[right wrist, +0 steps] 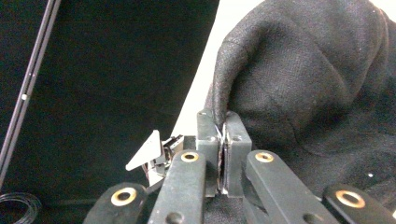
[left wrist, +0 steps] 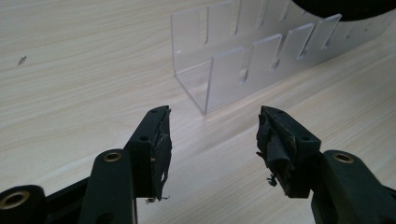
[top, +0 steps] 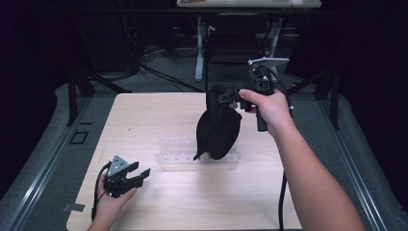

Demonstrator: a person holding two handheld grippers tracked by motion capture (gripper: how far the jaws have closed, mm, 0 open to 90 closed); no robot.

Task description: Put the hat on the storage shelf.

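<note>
Jaws of the left gripper [top: 139, 174] stand wide apart with nothing between them; in the left gripper view the worn pads [left wrist: 162, 148] hang just over the bare table [left wrist: 70, 70]. That gripper rests low at the table's near left corner, held in the left hand [top: 111, 204], its grey plate on top and its cable looping back beside the wrist.

Just ahead of its jaws, a little to their right, stands a clear slotted rack [left wrist: 243, 70], two rows of acrylic walls with notches cut down from the top. In the high view the rack [top: 175, 155] lies across the middle of the table.

Beyond the rack's far end, the right gripper [top: 230, 97] is held up above the table in the right hand [top: 272, 109], jaws pointing toward the left side of that view. They are pressed together on a fold of a black hat [top: 217, 127]; the right gripper view shows the cloth's edge pinched between the two pads, with the rest of the hat [right wrist: 317, 79] bulging past them on the right. The hat hangs down from the grip, its lower end over the rack's right part; whether it touches the rack cannot be told.
</note>
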